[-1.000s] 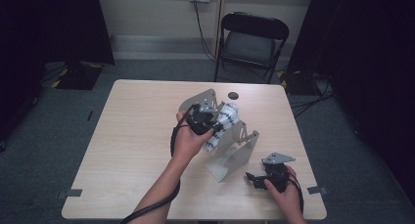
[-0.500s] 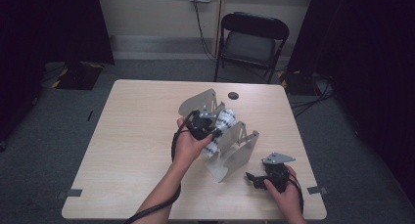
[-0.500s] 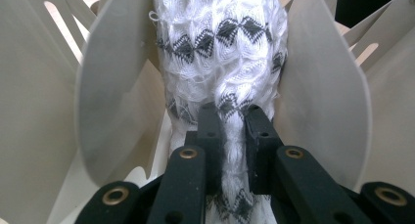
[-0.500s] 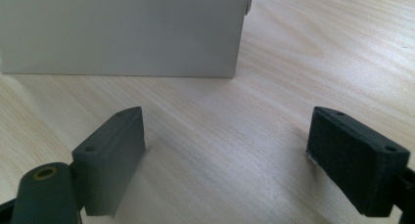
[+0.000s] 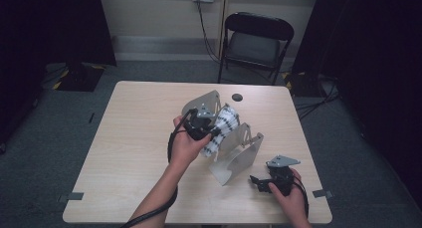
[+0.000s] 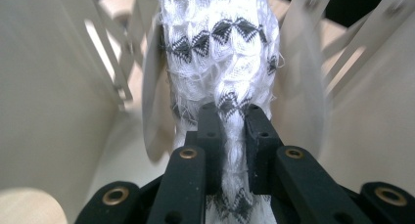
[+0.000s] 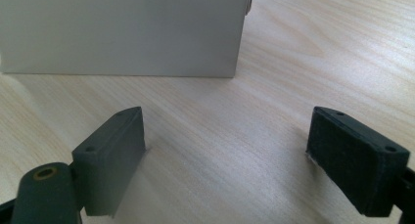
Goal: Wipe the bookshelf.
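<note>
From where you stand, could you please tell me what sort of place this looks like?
Probably a staged recording room or lab, not a home: black curtains hang at both sides, a lone folding chair faces the wooden table, and tape marks sit on grey carpet.

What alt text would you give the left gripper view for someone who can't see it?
The left gripper is shut on a white knitted cloth with black diamond patterns, its two black jaws pinching a bunched fold. The cloth hangs between the pale grey panels of a metal rack, which are blurred on both sides, with light wood table at lower left.
</note>
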Tool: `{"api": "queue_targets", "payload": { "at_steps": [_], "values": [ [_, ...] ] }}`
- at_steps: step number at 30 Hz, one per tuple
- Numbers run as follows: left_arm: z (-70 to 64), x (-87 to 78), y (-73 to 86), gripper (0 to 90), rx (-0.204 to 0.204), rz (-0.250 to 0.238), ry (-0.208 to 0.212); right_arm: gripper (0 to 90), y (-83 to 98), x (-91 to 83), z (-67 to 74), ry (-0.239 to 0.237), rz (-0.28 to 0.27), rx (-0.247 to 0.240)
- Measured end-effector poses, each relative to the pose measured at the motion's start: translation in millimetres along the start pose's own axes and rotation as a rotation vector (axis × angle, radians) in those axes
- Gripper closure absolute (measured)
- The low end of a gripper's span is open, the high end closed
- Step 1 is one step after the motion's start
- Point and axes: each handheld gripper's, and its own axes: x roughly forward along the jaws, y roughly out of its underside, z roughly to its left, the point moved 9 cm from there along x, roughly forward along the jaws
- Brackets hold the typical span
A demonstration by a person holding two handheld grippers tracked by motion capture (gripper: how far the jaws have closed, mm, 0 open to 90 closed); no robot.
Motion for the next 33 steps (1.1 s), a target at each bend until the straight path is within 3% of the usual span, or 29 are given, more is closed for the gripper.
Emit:
{"api": "queue_targets", "payload": {
  "at_steps": [5,11,33],
  "values": [
    [-2.8,19.1,15.8,80.4,-0.03,0.009,0.027,13.6,0.0,0.0,0.1,0.0,0.0,0.0],
    [-8.0,33.8,21.0,80.3,-0.026,0.023,0.043,13.6,0.0,0.0,0.1,0.0,0.0,0.001],
    [-11.1,50.5,59.6,80.1,-0.033,0.102,0.042,13.6,0.0,0.0,0.3,-0.002,0.0,-0.001]
  ]
}}
